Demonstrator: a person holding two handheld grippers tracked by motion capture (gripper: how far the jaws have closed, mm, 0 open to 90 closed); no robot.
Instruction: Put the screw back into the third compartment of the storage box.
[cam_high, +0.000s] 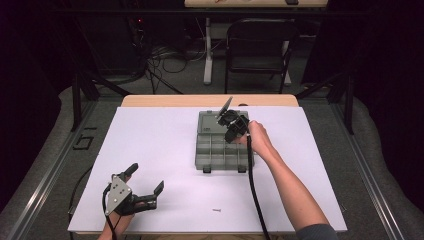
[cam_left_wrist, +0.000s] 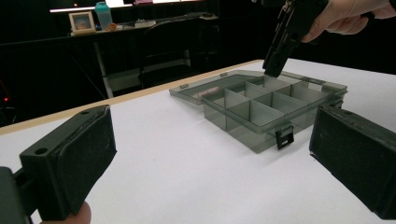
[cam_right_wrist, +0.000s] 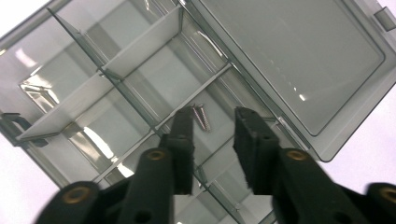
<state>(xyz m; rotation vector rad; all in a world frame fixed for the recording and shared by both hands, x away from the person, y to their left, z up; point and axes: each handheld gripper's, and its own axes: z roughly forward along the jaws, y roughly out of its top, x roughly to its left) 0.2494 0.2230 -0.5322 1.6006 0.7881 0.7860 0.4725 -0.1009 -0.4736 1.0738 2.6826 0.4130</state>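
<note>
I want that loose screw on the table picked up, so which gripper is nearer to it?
Left. The left gripper rests open on the table near the front edge, a little to the left of the screw. The right gripper is farther back, over the open box.

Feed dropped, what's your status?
Right gripper open above organizer box, screws in compartment. Left gripper open, idle. One screw on table.

One compartment box (cam_high: 222, 145) sits on the tabletop (cam_high: 150, 145); two screws (cam_right_wrist: 201, 115) lie inside it, and one screw (cam_high: 217, 210) near the front edge.
</note>
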